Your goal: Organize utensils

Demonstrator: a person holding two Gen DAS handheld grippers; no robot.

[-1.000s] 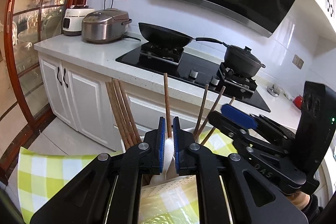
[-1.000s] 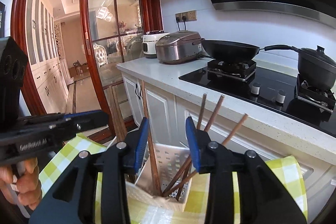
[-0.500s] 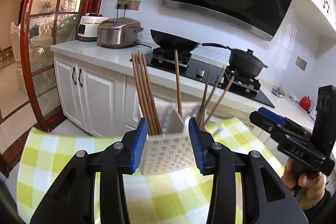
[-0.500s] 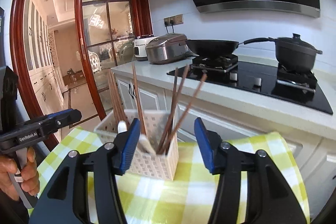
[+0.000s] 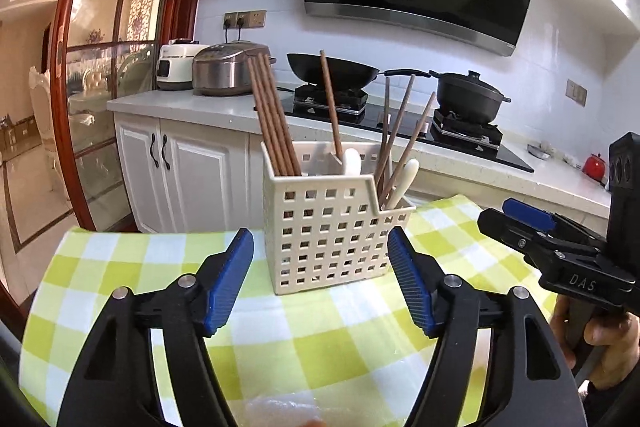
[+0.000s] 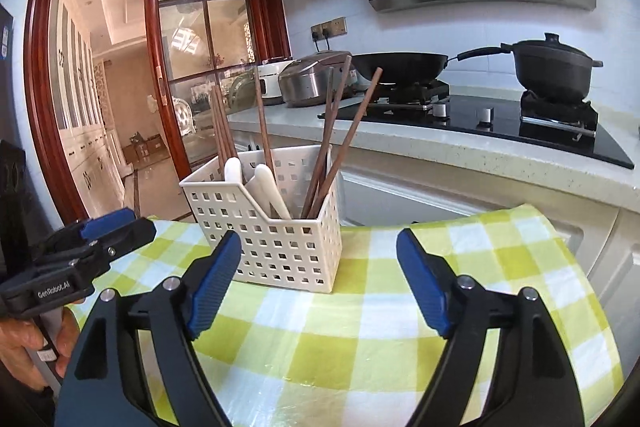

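A white perforated utensil caddy [image 5: 332,227] [image 6: 280,239] stands on the green-and-yellow checked cloth [image 5: 120,267] [image 6: 480,267]. Several brown chopsticks [image 5: 272,123] [image 6: 344,139] and two white spoons [image 5: 352,161] [image 6: 268,187] stand in its compartments. My left gripper [image 5: 320,233] faces the caddy from a little in front, its jaws opening with nothing between them. My right gripper [image 6: 319,235] faces the caddy's other corner, jaws also opening and empty. Each gripper shows in the other's view: the right gripper [image 5: 520,219] and the left gripper [image 6: 116,227], both hand-held.
Behind the table runs a white counter [image 5: 192,107] with a black hob, a wok [image 5: 332,69], a lidded pot [image 5: 468,95] and two rice cookers [image 5: 228,69]. A wood-framed glass door [image 5: 92,67] is at the left. A red kettle [image 5: 595,165] sits far right.
Both grippers have drawn back and down from above the caddy and their jaws have spread. The left one has let go of a white spoon, which now stands in the caddy.
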